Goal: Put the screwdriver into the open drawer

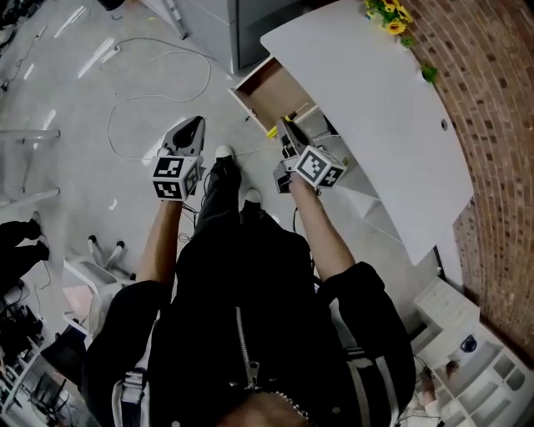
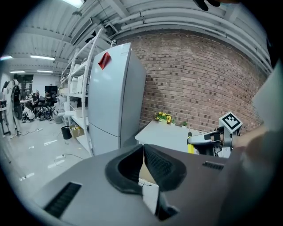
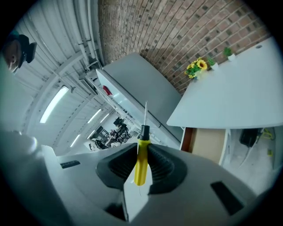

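A yellow-handled screwdriver [image 3: 140, 161] stands upright between the pads of my right gripper [image 3: 141, 164], which is shut on its handle; the thin metal shaft points up. In the head view the right gripper [image 1: 289, 140] hovers just in front of the open wooden drawer [image 1: 269, 92] under the white desk [image 1: 375, 108], with a bit of the yellow handle [image 1: 273, 132] showing. My left gripper [image 1: 188, 135] hangs over the floor to the left, shut and holding nothing [image 2: 143, 162]. From the left gripper view, the right gripper [image 2: 208, 140] and the screwdriver [image 2: 190, 148] show at right.
White cables [image 1: 158, 92] loop across the grey floor left of the drawer. A grey fridge [image 2: 115, 97] stands beside the desk. Yellow flowers [image 1: 388, 17] sit at the desk's far end by the brick wall [image 1: 492, 125]. White shelves [image 1: 467, 350] stand at bottom right.
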Tool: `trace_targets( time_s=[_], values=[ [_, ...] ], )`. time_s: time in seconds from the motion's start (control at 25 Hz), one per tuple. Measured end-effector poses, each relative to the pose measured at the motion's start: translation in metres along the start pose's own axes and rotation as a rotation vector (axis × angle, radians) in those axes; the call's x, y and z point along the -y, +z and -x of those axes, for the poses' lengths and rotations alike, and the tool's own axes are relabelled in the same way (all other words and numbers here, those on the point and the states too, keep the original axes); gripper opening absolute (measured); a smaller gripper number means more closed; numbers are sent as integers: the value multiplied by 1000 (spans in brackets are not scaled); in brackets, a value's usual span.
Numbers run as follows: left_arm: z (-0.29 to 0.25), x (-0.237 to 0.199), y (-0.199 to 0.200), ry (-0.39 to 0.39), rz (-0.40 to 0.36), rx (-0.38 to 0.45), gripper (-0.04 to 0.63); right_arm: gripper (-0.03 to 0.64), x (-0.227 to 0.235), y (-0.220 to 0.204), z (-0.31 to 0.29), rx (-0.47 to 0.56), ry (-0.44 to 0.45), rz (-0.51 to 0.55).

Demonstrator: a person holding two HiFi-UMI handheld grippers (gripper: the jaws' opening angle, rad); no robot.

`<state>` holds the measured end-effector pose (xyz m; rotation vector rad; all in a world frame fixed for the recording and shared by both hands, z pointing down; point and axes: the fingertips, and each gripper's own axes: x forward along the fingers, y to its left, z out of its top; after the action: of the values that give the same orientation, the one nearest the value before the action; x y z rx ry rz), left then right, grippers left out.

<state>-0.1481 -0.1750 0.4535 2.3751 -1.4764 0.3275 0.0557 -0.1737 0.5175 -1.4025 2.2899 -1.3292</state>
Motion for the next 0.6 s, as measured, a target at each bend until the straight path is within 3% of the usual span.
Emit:
trace_targets(
  time_s=[0.24, 0.48, 0.6],
  values=[
    [-48, -24, -14, -55, 10, -69, 31, 81, 38, -10, -45, -53, -122, -78],
    [-80, -56, -39, -100, 42, -153, 31, 81, 98, -53, -89, -113, -270, -223],
    [-90, -73, -47, -100, 65, -169, 31, 81, 125, -66, -110, -136, -318, -233]
  ],
)
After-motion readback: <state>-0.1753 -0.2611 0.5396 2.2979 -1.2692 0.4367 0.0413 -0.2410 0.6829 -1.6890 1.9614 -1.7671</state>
